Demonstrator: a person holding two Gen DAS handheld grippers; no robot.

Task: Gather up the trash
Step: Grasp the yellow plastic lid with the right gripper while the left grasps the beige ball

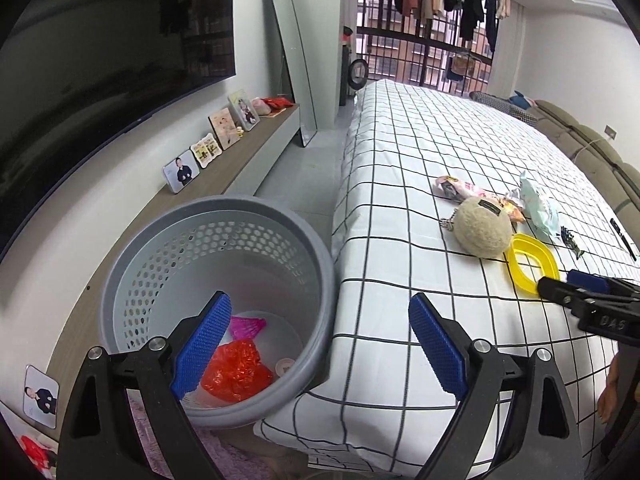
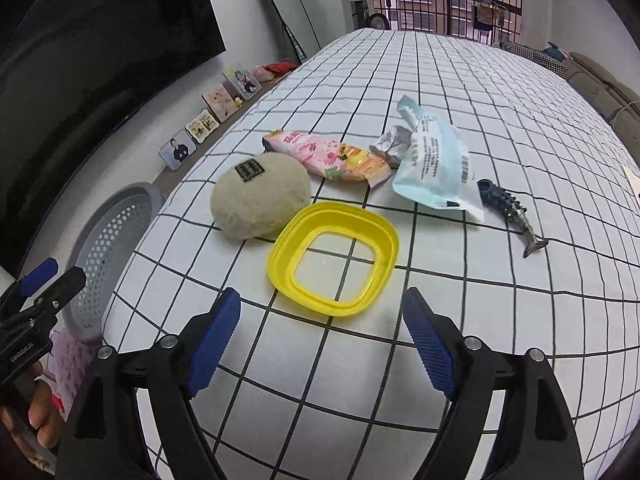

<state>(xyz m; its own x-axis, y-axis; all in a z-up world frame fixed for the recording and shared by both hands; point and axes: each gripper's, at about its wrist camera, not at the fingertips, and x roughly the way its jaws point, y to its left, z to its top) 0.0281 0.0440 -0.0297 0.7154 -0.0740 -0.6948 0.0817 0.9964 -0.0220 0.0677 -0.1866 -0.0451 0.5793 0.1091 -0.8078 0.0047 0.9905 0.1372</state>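
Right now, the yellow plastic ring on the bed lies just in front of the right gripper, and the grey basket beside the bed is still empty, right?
Not quite. The grey basket is not empty: the left wrist view shows red crumpled plastic and a pink piece at its bottom. The yellow plastic ring does lie just in front of the open right gripper.

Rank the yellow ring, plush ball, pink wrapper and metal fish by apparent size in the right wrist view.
1. yellow ring, though nearest the camera
2. plush ball, a close second
3. pink wrapper
4. metal fish, smallest
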